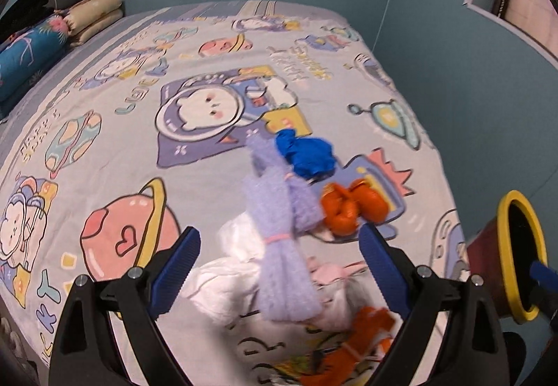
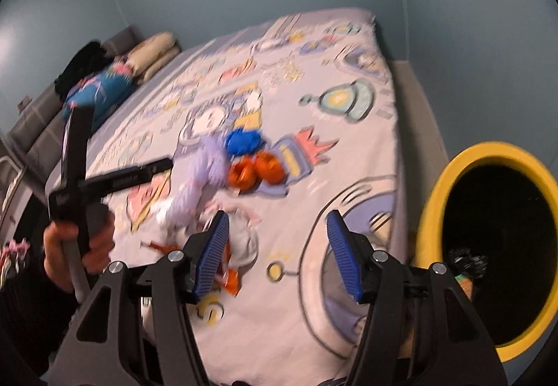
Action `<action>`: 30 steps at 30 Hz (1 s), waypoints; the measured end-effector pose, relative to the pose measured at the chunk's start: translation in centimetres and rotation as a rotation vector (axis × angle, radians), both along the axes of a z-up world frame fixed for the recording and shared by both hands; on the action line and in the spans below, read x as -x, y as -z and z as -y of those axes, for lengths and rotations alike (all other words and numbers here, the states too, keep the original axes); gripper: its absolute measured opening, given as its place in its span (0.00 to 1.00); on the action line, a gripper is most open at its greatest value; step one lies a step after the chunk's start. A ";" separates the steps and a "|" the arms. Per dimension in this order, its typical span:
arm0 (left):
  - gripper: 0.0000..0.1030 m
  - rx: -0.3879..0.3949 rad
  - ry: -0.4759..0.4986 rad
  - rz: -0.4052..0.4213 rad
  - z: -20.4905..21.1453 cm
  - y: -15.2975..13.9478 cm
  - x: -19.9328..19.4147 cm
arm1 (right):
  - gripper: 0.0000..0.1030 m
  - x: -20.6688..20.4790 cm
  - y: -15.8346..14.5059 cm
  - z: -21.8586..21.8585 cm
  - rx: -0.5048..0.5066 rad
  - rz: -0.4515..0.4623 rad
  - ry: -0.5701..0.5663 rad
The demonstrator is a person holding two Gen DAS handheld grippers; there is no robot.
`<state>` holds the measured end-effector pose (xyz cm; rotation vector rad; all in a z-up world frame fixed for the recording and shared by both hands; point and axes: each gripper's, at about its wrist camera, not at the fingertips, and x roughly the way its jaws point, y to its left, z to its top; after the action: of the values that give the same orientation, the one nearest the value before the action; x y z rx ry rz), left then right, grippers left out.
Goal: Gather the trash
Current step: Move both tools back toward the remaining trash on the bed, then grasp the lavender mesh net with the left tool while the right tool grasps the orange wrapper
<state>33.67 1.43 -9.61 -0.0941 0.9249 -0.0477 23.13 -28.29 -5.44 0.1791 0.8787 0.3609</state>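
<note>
Pickup step. Left gripper (image 1: 279, 267) apart over litter (image 1: 289, 246) near bed (image 1: 104, 141) edge; right gripper (image 2: 277, 253) apart, empty, beside bin (image 2: 432, 211). Next: lower, clamp.

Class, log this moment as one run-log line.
left gripper: open over trash pile | right gripper: open, empty | bin: beside bed
</note>
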 end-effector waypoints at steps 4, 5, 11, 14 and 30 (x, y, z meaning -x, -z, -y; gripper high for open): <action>0.86 -0.006 -0.010 -0.029 -0.5 1.5 -0.5 | 0.54 0.1 2.0 -2.4 0.017 -0.046 -0.060; 0.86 -0.007 -0.010 -0.033 -0.4 1.8 -0.5 | 0.54 0.1 2.4 -2.9 0.022 -0.055 -0.072; 0.86 -0.034 -0.013 -0.051 -0.4 3.2 -1.3 | 0.54 -0.1 4.5 -5.5 0.050 -0.099 -0.134; 0.86 -0.029 -0.016 -0.063 -0.5 3.7 -1.8 | 0.54 -0.4 5.3 -6.6 0.057 -0.117 -0.154; 0.46 0.021 0.011 -0.198 0.2 8.0 -4.9 | 0.54 -3.5 9.3 -11.5 0.094 -0.199 -0.220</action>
<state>38.58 1.27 -17.63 -0.1147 1.1224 -0.0585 26.64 -16.82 -14.76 0.0306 1.1133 0.5115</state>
